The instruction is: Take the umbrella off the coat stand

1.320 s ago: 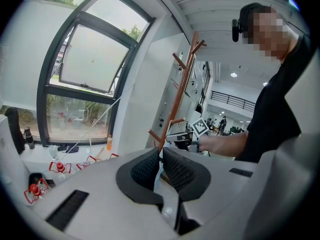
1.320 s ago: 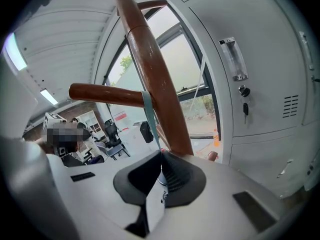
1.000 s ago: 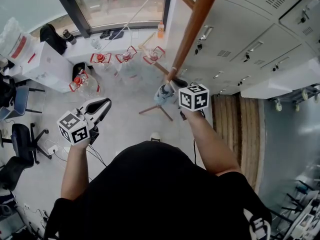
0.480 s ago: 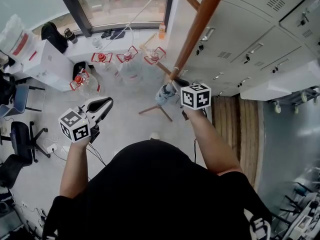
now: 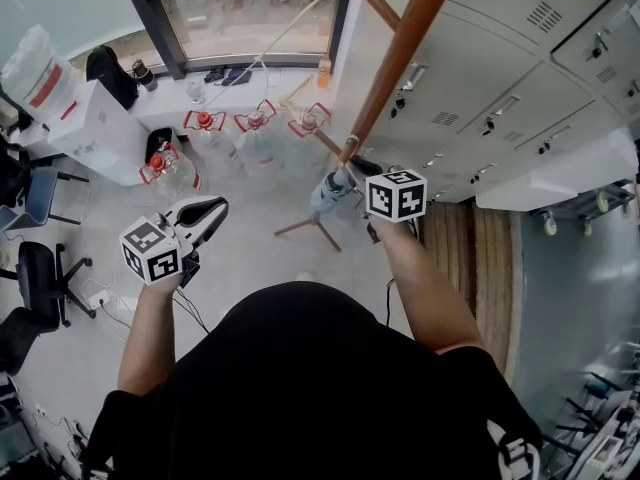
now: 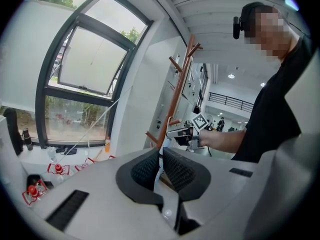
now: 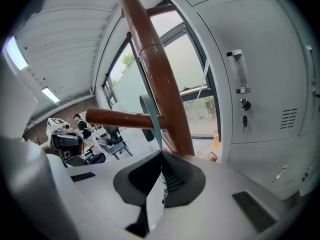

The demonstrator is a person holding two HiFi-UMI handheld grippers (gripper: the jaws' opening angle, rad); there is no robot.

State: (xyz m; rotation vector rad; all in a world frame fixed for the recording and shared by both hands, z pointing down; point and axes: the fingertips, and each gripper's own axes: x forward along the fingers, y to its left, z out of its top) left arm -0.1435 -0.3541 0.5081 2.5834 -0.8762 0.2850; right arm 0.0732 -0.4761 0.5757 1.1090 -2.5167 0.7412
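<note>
The coat stand (image 5: 395, 63) is rising just ahead of the right gripper (image 7: 161, 156). The umbrella (image 5: 329, 190) is hanging beside its jaws, which are clenching the teal strap (image 7: 152, 116) looped over a peg (image 7: 117, 118) above them. The unhooking is in hand; next, the strap likely needs lifting clear. The left gripper (image 6: 161, 154) is idling, jaws closed and empty.

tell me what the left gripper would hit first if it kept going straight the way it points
Most likely the coat stand pole, with the right gripper, shut on the umbrella strap, just beside it; depth is unclear.
</note>
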